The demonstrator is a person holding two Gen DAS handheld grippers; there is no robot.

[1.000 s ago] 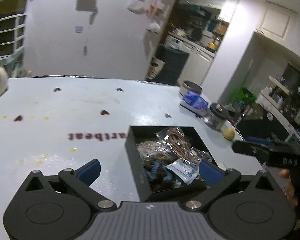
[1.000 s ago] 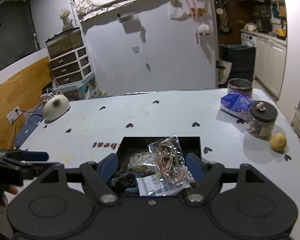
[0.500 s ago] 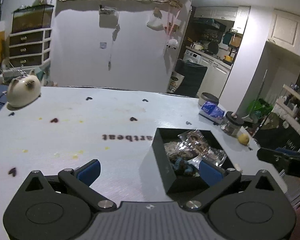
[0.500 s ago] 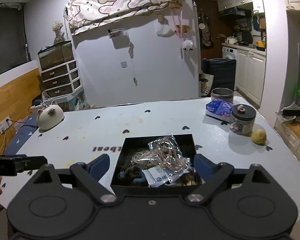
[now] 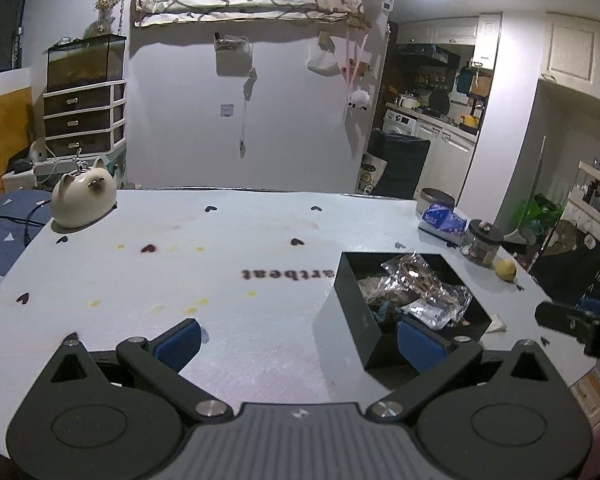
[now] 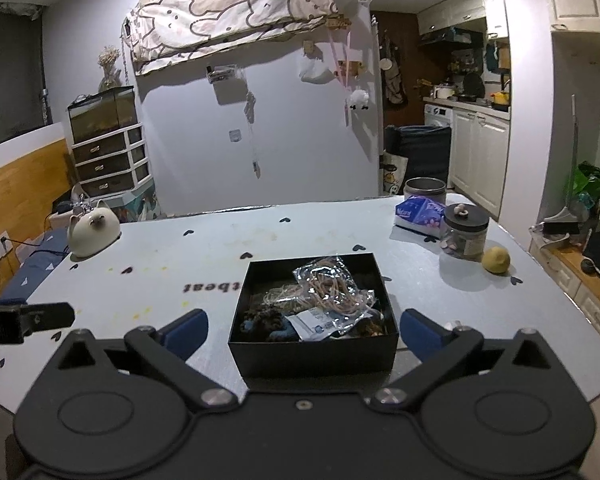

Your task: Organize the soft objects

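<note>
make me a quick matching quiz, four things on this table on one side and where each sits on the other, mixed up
Things:
1. black box
2. cat-shaped pot
3. lemon
4. tissue pack

Places:
A. far left corner of the table
B. right edge, just beside the lidded jar
C. far right, in front of the metal tin
D. nearest the camera, holding packets and cords

Pairs: 1-D, 2-A, 3-B, 4-C

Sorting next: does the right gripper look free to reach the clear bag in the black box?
Probably yes: the right gripper, jaws opening and empty, faces the lidless black box, with the clear bag lying on top.
</note>
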